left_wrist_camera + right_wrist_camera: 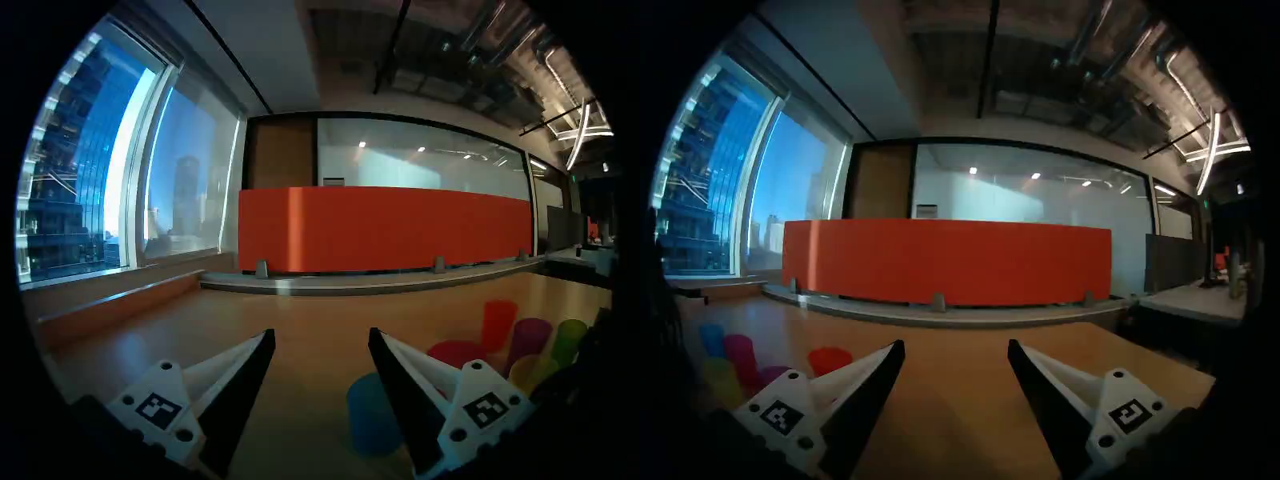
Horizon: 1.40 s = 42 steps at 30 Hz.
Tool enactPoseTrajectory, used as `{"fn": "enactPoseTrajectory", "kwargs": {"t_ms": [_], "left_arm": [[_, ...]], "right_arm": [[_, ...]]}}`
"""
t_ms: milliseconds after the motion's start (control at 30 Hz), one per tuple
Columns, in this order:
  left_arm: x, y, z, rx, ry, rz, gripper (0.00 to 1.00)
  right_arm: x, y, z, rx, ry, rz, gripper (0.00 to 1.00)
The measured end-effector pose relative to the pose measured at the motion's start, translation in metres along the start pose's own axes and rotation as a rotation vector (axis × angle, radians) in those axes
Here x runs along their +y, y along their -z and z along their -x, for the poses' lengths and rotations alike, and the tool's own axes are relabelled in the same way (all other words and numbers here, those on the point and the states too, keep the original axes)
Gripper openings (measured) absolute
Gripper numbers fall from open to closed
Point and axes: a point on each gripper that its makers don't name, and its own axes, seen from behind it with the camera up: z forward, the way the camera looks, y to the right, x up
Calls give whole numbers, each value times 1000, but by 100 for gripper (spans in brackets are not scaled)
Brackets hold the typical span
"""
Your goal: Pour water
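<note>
Wooden table (312,352) broad ahead; cups (526,340) aside

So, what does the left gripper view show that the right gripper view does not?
Left gripper view: an orange cup and a green cup, close to the open left claw. Right gripper view: the open right claw and the right edge of the table. Both: the orange panel, the window, a red cup and a blue cup.
</note>
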Motion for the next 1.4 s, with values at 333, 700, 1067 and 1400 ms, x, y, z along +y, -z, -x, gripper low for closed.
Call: {"fn": "enactPoseTrajectory", "kwargs": {"t_ms": [333,700,1067,1400], "left_arm": [[0,0,0,0,0,0,86],[0,0,0,0,0,0,86],[0,-1,0,1,-1,0,86],[-1,-1,0,1,-1,0,86]], "right_arm": [[8,-1,23,-27,-23,3,100],[16,1,33,-46,-31,11,100],[21,-1,41,-60,-25,12,100],[24,0,41,-61,-27,17,100]]}}
